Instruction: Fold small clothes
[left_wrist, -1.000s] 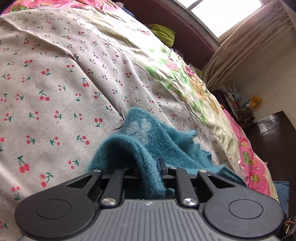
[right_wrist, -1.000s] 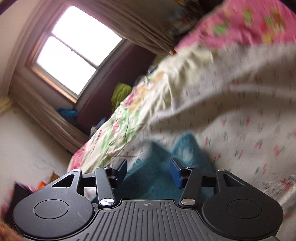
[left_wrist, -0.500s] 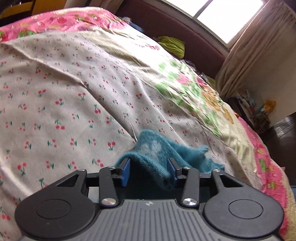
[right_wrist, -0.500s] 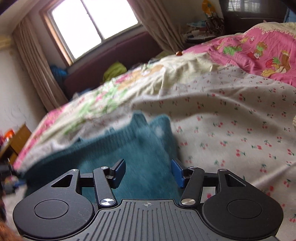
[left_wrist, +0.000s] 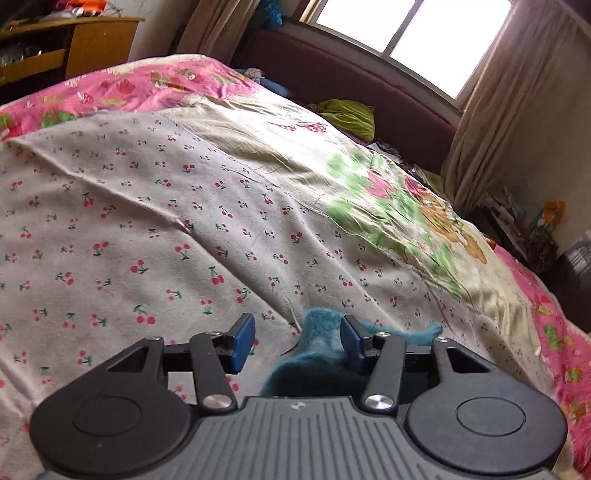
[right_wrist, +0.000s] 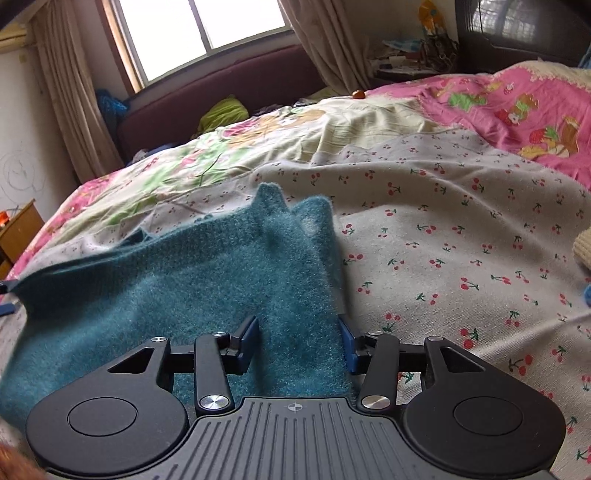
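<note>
A fuzzy teal knitted garment (right_wrist: 207, 273) lies on the cherry-print bedsheet (right_wrist: 443, 236). In the right wrist view it spreads from the lower left up to a folded edge at centre. My right gripper (right_wrist: 297, 341) is open and hovers just over its near right part, holding nothing. In the left wrist view only a small part of the garment (left_wrist: 317, 354) shows, low between and under the fingers. My left gripper (left_wrist: 297, 339) is open and empty, pulled back above the cherry-print sheet (left_wrist: 147, 229).
A floral and pink quilt (left_wrist: 406, 199) covers the far side of the bed. A dark red headboard (right_wrist: 229, 85) and a window stand behind. A green bundle (right_wrist: 221, 110) lies by the headboard. A wooden cabinet (left_wrist: 74, 44) stands at the left. A pale knit item (right_wrist: 583, 245) lies at the right edge.
My left gripper opened, let go of the teal garment and drew back and up. The right gripper stayed open and swung level over the garment, which now lies spread on the sheet.
</note>
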